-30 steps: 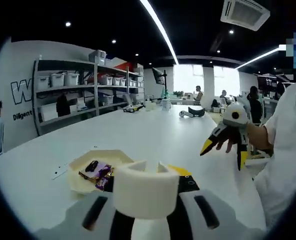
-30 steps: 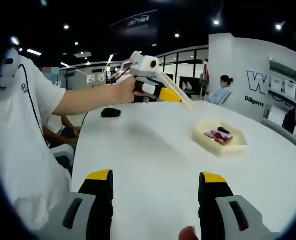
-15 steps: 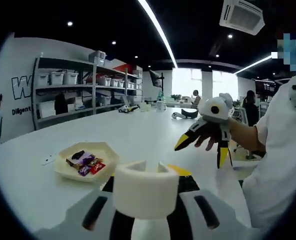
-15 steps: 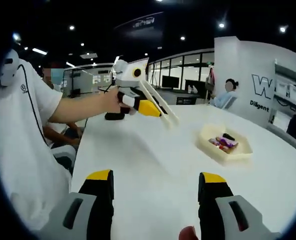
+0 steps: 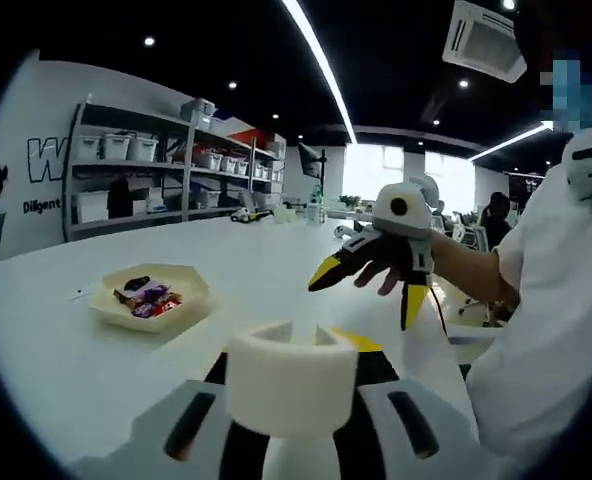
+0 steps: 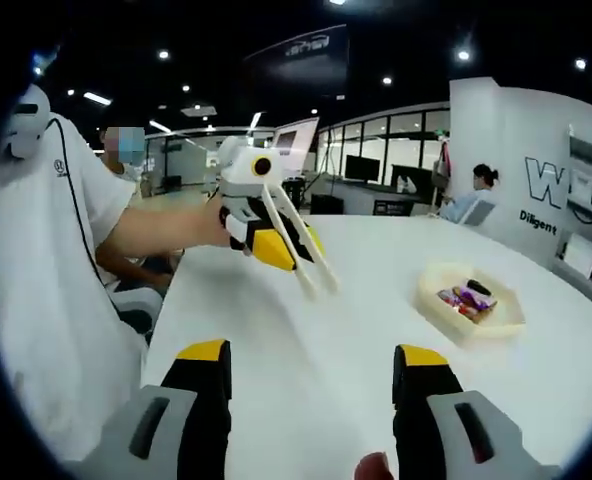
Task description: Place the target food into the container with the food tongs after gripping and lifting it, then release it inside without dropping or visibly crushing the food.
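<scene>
Since everything's on the big white table (image 6: pixel 306 340), the tray (image 6: pixel 473 303) of wrapped snacks (image 6: pixel 465 297) lies well off to the tongs' side; the left gripper (image 6: pixel 276 245) clamps those tongs (image 6: pixel 301 250), tips slightly apart, long axis angled down toward it. Right gripper (image 6: pixel 311 415) gapes empty, no closer.

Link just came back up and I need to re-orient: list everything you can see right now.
Table: one, white, large, under everything.
Tray: one, pale yellow, hexagonal, on the table.
Wrapped snacks: several, purple, red and dark, inside the tray.
Food tongs: one pair, white, fixed to the left gripper, tips above the table.
Shelving: one unit, grey, white bins, by the wall.
People: a few, seated in the background.
Left gripper: yellow-tipped, held over the table.
Right gripper: yellow-tipped, jaws spread, empty.
</scene>
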